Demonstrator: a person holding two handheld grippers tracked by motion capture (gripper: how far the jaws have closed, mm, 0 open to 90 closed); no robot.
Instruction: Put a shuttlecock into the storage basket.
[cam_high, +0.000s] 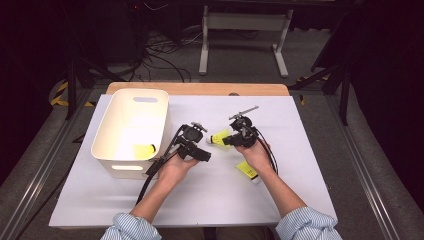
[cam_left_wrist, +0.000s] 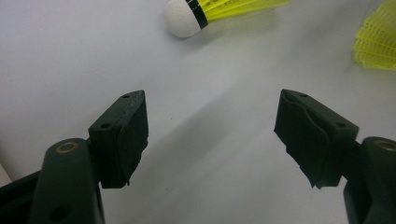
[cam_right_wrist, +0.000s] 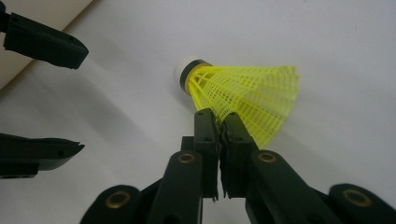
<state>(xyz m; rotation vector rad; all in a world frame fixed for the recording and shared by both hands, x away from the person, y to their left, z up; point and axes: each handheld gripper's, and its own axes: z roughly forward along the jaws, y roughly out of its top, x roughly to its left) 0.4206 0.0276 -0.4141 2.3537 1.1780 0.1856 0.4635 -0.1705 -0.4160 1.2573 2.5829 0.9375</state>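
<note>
Right claw (cam_right_wrist: 219, 122) pinches shuttlecock (cam_right_wrist: 243, 95) skirt.
Left claw (cam_left_wrist: 211, 135) gapes empty beside it; likely next: carry it past that claw to the bin (cam_high: 131, 131).

One shuttlecock (cam_high: 145, 149) lies in the bin (cam_high: 109, 131); another (cam_high: 247, 170) beside it.

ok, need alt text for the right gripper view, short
The right gripper has its two black fingers pinched shut on the edge of a yellow shuttlecock's mesh skirt, its white cork tip pointing left above a pale grey table. At the left edge, the left gripper's fingers stand open.
</note>
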